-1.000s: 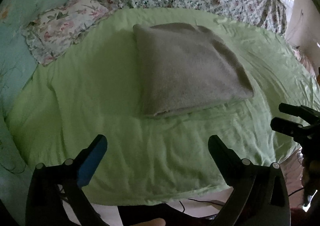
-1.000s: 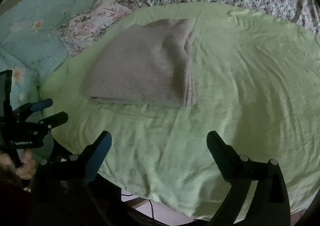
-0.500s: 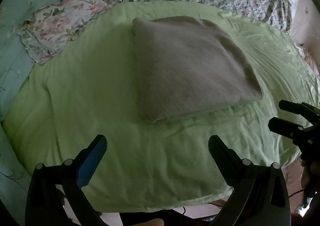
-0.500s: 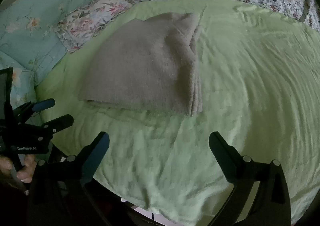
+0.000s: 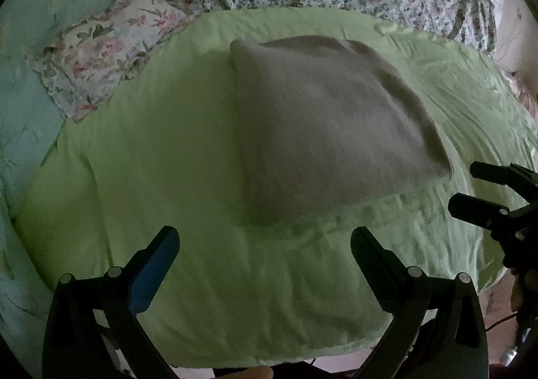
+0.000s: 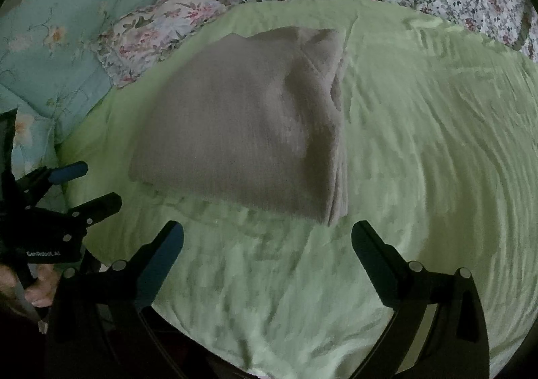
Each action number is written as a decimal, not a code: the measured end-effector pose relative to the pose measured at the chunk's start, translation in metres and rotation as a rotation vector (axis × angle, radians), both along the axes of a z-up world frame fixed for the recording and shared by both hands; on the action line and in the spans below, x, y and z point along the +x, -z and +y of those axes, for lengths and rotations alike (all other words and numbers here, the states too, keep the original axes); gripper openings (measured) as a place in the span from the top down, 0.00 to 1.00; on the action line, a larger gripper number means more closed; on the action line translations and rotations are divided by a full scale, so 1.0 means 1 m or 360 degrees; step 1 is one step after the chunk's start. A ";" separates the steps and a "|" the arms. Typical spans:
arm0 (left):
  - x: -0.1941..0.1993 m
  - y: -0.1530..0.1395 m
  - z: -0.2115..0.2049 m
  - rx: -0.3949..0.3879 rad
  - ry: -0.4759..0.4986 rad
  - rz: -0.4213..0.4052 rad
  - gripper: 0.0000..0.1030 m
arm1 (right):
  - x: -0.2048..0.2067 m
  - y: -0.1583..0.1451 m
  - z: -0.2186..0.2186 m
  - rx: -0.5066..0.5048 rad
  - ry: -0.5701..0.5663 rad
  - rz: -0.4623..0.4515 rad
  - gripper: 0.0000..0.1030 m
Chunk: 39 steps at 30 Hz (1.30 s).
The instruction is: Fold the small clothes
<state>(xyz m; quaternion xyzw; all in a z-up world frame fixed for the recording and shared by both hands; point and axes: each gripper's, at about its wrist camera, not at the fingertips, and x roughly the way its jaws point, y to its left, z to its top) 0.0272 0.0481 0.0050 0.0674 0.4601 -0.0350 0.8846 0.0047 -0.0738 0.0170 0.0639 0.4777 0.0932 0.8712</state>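
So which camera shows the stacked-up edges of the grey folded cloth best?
The right wrist view. There the grey folded cloth turns its layered edge toward the camera, so the stacked layers show. The left wrist view shows the same cloth mostly from its smooth top, with that edge blurred along the far right side.

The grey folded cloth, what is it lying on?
The grey folded cloth lies flat on the light green sheet, which shows all around it. What is directly beneath the cloth is covered, so nothing else can be seen there.
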 end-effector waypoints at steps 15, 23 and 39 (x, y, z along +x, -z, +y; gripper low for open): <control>0.029 -0.008 -0.007 0.0037 -0.0004 -0.0048 0.01 | 0.034 -0.010 -0.001 -0.0037 -0.0021 -0.0033 0.02; 0.044 -0.010 -0.011 0.0050 -0.0012 -0.0060 0.01 | 0.054 -0.016 -0.011 -0.0023 -0.0007 -0.0048 0.02; 0.062 -0.007 -0.020 0.0078 -0.0020 -0.0052 0.01 | 0.075 -0.019 -0.019 0.0007 0.0000 -0.0046 0.02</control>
